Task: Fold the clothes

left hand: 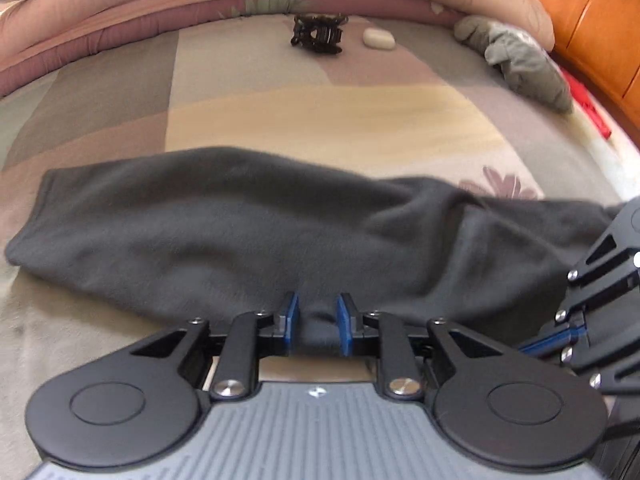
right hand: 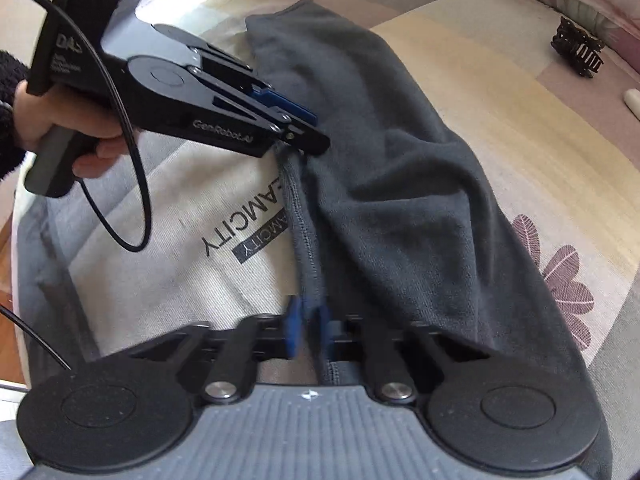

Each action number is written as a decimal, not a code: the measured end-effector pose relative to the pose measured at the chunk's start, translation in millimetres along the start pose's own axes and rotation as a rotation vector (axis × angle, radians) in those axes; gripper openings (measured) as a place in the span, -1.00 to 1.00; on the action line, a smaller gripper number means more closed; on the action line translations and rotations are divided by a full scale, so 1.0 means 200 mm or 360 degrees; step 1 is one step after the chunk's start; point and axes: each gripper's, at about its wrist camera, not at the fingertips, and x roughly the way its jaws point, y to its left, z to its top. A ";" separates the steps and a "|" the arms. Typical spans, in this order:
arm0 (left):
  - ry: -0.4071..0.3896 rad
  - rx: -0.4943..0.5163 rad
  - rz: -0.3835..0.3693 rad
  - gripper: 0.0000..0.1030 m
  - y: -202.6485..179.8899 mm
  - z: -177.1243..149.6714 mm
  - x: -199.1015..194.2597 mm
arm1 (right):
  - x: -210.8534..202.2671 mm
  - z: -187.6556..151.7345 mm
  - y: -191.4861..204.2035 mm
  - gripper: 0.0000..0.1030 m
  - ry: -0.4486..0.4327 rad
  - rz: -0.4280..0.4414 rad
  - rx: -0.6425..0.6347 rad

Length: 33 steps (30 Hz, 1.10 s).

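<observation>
Right tool (right hand: 307,330): clenched on the stitched hem (right hand: 308,248) of the dark garment (right hand: 400,168), the edge running straight in between the blue pads. Left tool (left hand: 318,326): jaws a little apart with a bunch of the same dark cloth sitting between the pads; in the right wrist view its tip (right hand: 298,136) meets the hem further up, so it looks to be grasping a thick pinch, though how firmly I cannot tell. A hand (right hand: 60,128) in a fuzzy sleeve holds that left tool.

The garment lies as a long, partly folded band across the bed (left hand: 320,112), over a light printed piece (right hand: 168,216) (lettering visible, likely another garment).

Farther off on the bed: a black hair clip (left hand: 318,34), a small white case (left hand: 378,38), a grey bundle (left hand: 516,56) near the quilt (left hand: 120,8).

Risks, as I judge them:
- Left pinch is loose-looking; a pull could slip the hem out and let the fold collapse.
- Uneven pull between the two tools would skew the fold line.
- Dragging could bunch the printed piece underneath along with it.
</observation>
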 end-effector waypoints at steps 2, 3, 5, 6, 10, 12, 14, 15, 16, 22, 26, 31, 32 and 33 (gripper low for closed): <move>0.0047 -0.0001 0.0019 -0.58 0.01 -0.03 -0.04 | 0.00 -0.02 0.02 -0.98 0.0017 0.0146 0.0090; 0.0070 -0.0006 0.0030 -0.58 0.01 -0.04 -0.05 | 0.01 -0.03 0.05 -0.98 0.0049 0.0266 0.0106; 0.0033 -0.0006 0.0055 -0.66 0.01 -0.02 -0.10 | 0.02 -0.07 0.13 -0.98 0.0101 0.0376 0.0053; -0.0011 -0.0010 0.0054 -0.66 0.00 0.00 -0.11 | 0.00 -0.08 0.14 -0.94 0.0091 0.0355 0.0041; -0.0126 -0.0010 0.0011 -0.64 -0.04 0.09 -0.06 | -0.08 -0.09 0.07 -0.79 0.0001 0.0297 0.0152; -0.0115 -0.0007 0.0009 -0.62 -0.06 0.11 0.00 | -0.18 -0.06 -0.05 -0.76 -0.0085 0.0226 0.0260; -0.0054 0.0002 0.0052 -0.60 -0.08 0.08 0.06 | -0.26 -0.02 -0.17 -0.67 -0.0164 0.0105 0.0332; -0.0052 0.0021 0.0073 -0.56 -0.08 0.07 0.07 | -0.30 -0.01 -0.23 -0.58 -0.0202 0.0045 0.0367; -0.0048 0.0039 0.0090 -0.49 -0.08 0.04 0.05 | -0.32 0.00 -0.29 -0.53 -0.0215 -0.0023 0.0391; 0.0044 0.0054 0.0137 -0.50 -0.05 -0.03 -0.05 | -0.26 -0.04 -0.52 -0.44 -0.0204 -0.0316 0.0430; -0.0018 -0.0024 0.0105 -0.59 -0.04 0.01 -0.07 | -0.18 0.00 -0.68 -0.39 -0.0278 -0.0413 0.0464; -0.0169 -0.0107 0.0037 -0.58 -0.09 0.10 -0.02 | -0.14 0.00 -0.64 -0.36 -0.0201 -0.0380 0.0397; -0.0153 -0.0111 0.0047 -0.58 -0.10 0.10 0.00 | -0.14 -0.01 -0.58 -0.32 -0.0182 -0.0361 0.0322; -0.0137 -0.0115 0.0057 -0.57 -0.11 0.11 0.02 | -0.15 -0.02 -0.52 -0.21 -0.0163 -0.0343 0.0248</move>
